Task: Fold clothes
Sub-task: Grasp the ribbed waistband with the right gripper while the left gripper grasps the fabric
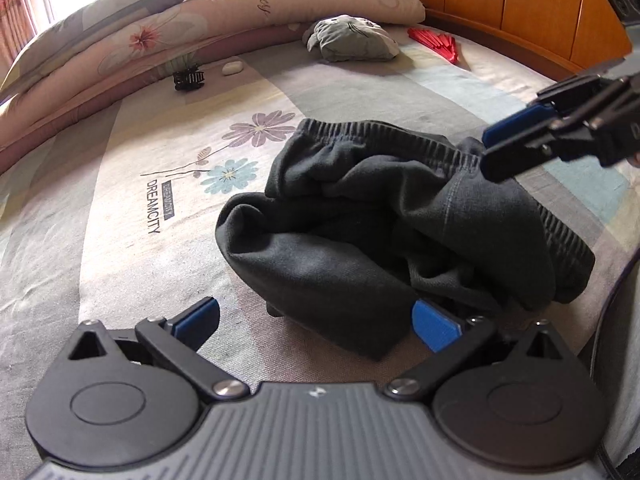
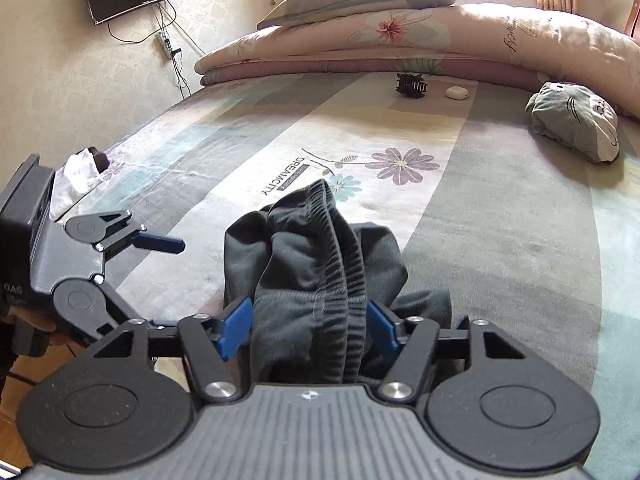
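Dark grey cotton garment with ribbed elastic waistband lies bunched on the striped floral bedsheet, beside its printed flowers. Right gripper: blue pads either side of the waistband, contact uncertain. Left gripper: jaws spread wide, empty, at the garment's near edge. Grey plush cushion lies well beyond the garment.

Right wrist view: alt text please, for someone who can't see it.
The right hand-held gripper has its blue pads on either side of the bunched waistband of dark trousers lying on a flower-print bedsheet. The left hand-held gripper is open at the left edge, off the cloth.
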